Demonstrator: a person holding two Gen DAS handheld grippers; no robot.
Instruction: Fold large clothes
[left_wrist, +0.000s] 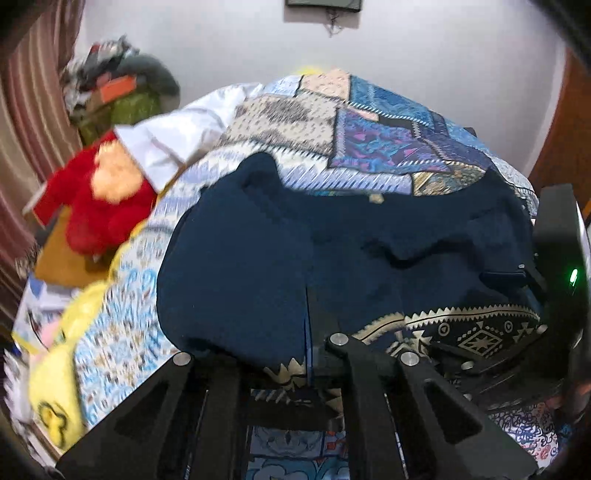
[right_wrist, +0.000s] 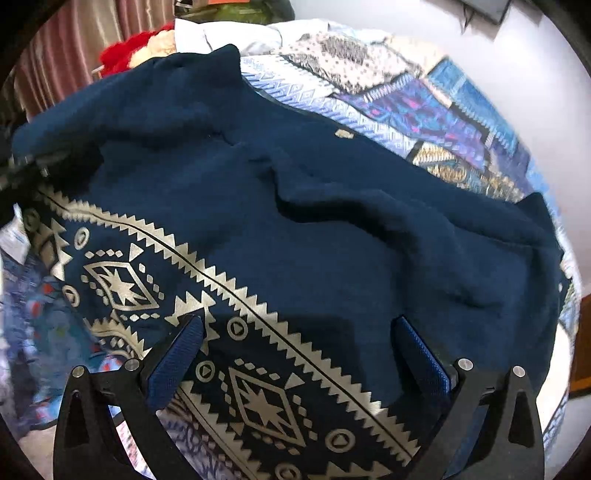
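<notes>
The bed, under its patchwork cover, carried everything, and across its near half lay the navy garment, the biggest loose thing on it. The plain blue body ran away toward the far edge of the bed, while the band of cream geometric print lay along the near edge, closest to both tools. In the right wrist view the printed band ran slantwise, from the upper left down to the lower right, and the garment's long axis seemed to follow it across the bed rather than away from the person (the fisheye bends lines, so this is a judgement).

At the bed's far left corner sat a red plush toy beside a white pillow, both well apart from the cloth.

The right gripper stood with its jaws spread wide, the blue-padded fingers on either side of the print; whether they touched the fabric could not be told. The left gripper was at the near hem toward the garment's left side, its jaws drawn together to a thin slit with cloth bunched about them; it looked clamped on that hem, though blur made the seam hard to read.

With one tool at each end of the near hem, the coming move probably turned on that edge: the fold would carry it away toward the plain far part, and the right tool would first need to close on the printed band beneath it.
</notes>
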